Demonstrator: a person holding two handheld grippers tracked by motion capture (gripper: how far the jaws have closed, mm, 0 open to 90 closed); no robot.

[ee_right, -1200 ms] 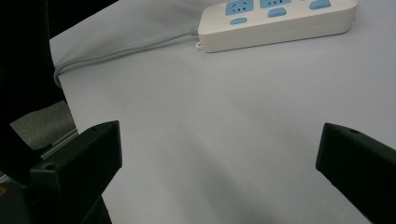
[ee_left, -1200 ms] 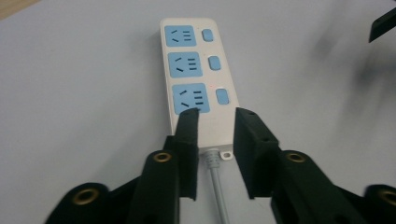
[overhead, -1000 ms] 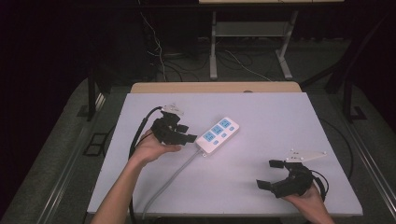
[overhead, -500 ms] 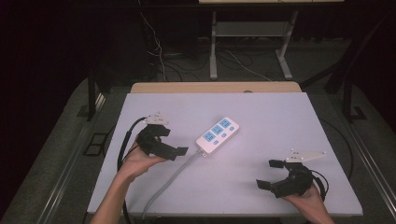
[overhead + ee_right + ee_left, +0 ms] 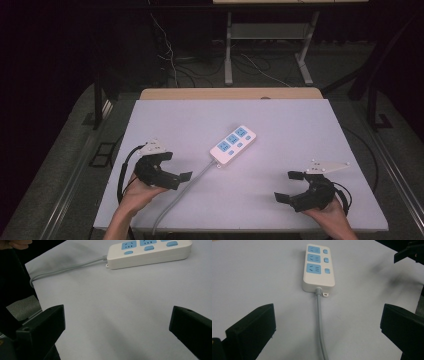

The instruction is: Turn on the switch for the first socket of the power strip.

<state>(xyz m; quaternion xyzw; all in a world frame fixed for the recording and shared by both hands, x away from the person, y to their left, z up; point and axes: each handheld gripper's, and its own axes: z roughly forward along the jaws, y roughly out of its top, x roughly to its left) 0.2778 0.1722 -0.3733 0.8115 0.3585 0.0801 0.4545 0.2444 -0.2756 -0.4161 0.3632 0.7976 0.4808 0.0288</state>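
On the white table (image 5: 165,120) we see a white power strip (image 5: 233,143) with 3 blue sockets lying flat near the middle, its grey cord (image 5: 185,187) running to the near edge. Our left gripper (image 5: 175,167) has just let its jaws go wide, with nothing between them, near the cord. Our right gripper (image 5: 289,186) is spread wide too, holding nothing, well apart from the strip.

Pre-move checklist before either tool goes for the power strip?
1. Left tool open, nothing between its jaws: ok.
2. Right tool open, nothing held: ok.
3. Power strip flat on the table, untouched: ok.
4. Cord runs between the left tool's jaws, not gripped: ok.
5. Sockets free of plugs: ok.
6. Cord's far end plugged in: cannot tell.
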